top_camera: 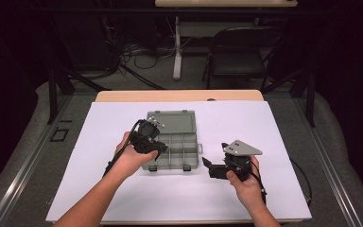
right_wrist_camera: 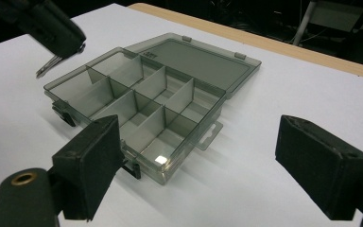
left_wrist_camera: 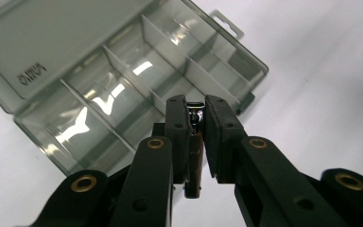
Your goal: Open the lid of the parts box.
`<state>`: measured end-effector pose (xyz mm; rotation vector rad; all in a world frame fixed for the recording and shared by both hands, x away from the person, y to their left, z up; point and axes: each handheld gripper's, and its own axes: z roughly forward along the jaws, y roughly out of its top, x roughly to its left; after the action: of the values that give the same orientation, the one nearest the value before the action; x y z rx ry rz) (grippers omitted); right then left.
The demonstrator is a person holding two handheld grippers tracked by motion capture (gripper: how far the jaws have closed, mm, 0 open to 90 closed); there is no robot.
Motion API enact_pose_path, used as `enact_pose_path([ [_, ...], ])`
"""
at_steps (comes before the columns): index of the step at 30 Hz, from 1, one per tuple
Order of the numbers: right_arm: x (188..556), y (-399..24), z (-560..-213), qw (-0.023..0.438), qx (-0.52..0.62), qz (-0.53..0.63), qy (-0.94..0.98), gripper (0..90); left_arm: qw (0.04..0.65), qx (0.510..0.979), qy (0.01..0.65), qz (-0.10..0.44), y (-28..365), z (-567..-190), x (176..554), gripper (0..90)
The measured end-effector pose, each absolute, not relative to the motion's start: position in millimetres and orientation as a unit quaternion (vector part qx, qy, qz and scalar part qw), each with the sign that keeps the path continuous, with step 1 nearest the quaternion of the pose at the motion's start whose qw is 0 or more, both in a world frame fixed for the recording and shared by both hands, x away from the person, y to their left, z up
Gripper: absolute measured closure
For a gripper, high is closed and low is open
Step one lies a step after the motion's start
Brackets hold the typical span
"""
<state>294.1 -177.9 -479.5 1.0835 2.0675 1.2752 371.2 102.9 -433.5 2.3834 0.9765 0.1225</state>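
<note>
Your left gripper point(left_wrist_camera: 196, 116) hangs over the front-left corner of the open organiser box point(top_camera: 172, 141), its fingers point(left_wrist_camera: 177, 124) narrowed onto a small metal clip point(left_wrist_camera: 194, 156) that juts out past them. The box sits mid-sheet on the white bench point(top_camera: 246, 198), lid laid flat behind it, compartments showing bare bottoms. Your right gripper point(right_wrist_camera: 208, 175) waits low, just off the box's right edge, fingers point(right_wrist_camera: 92, 163) spread wide with nothing between them. There is open white bench in front of the box and to both sides; the wooden bench edge point(top_camera: 179, 96) runs beyond the lid.
</note>
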Motion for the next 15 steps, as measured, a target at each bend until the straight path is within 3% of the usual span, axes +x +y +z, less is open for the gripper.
enact_pose_path([
  [15,295,-179,-481,0.236,0.397,0.468,0.753,15.0,0.296,0.866,0.398,0.069,92,-424,404,80.3],
])
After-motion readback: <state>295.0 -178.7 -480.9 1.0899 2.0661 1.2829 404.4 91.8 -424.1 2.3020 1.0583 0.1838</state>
